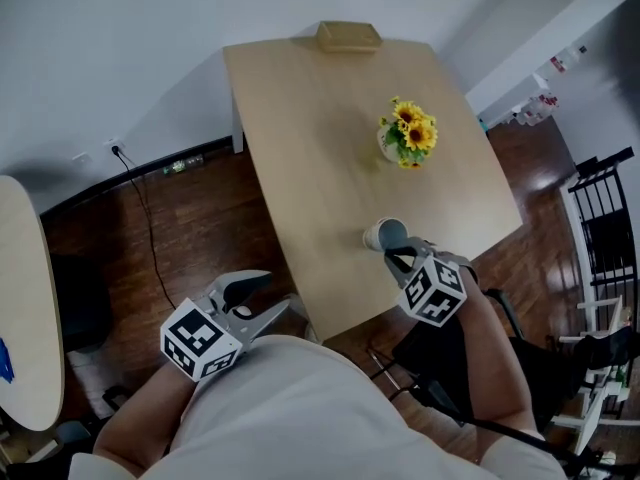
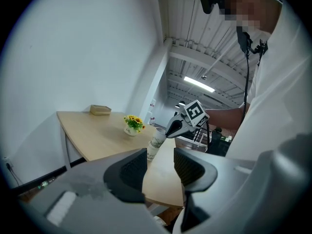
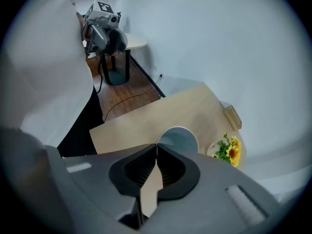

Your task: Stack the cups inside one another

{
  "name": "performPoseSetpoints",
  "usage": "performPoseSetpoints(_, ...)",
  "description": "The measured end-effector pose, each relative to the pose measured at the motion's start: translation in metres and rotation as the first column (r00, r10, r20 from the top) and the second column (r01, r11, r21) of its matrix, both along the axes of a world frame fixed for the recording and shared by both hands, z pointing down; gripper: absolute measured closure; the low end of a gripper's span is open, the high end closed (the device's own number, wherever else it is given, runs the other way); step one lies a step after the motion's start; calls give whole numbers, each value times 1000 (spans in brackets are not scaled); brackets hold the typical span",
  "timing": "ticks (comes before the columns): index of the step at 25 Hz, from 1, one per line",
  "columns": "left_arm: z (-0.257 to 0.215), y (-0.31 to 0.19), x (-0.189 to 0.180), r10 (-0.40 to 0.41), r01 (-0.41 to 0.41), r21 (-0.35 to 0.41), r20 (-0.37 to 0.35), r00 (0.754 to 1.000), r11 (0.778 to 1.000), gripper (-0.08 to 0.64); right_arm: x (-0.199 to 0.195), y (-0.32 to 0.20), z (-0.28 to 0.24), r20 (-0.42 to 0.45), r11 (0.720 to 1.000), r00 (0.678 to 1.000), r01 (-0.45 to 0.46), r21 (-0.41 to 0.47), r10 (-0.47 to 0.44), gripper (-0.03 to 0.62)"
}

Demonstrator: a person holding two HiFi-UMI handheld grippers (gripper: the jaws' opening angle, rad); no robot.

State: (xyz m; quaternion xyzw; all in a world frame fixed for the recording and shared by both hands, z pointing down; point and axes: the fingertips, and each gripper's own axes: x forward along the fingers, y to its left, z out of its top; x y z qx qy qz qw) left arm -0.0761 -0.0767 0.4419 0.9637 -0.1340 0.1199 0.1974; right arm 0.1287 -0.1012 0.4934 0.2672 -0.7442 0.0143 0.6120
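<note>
A stack of white paper cups (image 1: 385,235) stands near the front edge of the light wooden table (image 1: 320,148). My right gripper (image 1: 398,256) is shut on the rim of the top cup (image 3: 179,138), whose wall is pinched between the jaws. In the left gripper view the top cup (image 2: 157,137) sits tilted in a lower cup, with the right gripper (image 2: 171,129) on its rim. My left gripper (image 1: 275,293) hangs off the table's front left corner, over the floor. It stands open with nothing between its pads (image 2: 131,168).
A small pot of sunflowers (image 1: 407,135) stands mid-table, beyond the cups. A flat wooden box (image 1: 348,36) lies at the far edge by the wall. A round table (image 1: 20,298) is at the left, a black rack (image 1: 605,228) at the right, a cable (image 1: 150,228) on the floor.
</note>
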Motion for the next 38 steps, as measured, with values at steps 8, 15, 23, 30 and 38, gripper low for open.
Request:
performPoseSetpoints(8,-3,-2,18,-24,24,-2,-3,1000,1000,377,51,-12,8,-35,999,999,-30,-22,29,575)
performPoseSetpoints(15,-1,-1,26,-86,86,-15,14,996,996,377,64,-18,36,-33,996,999,0,-85,-3,575)
performPoseSetpoints(23,-2,5,27,-136,137,-19,49,989,990,377,64,-23,81,-1,987,1000,24,-162,-25,575)
performPoseSetpoints(30,0,4,16,-131,133,-16,79,988,991,377,56,-25,90,38,988,999,-9,-157,15,511)
performPoseSetpoints(38,2,-1,8,-38,39,-7,61,997,999,377,55,-15,34,183,950,953,-270,158,241,515)
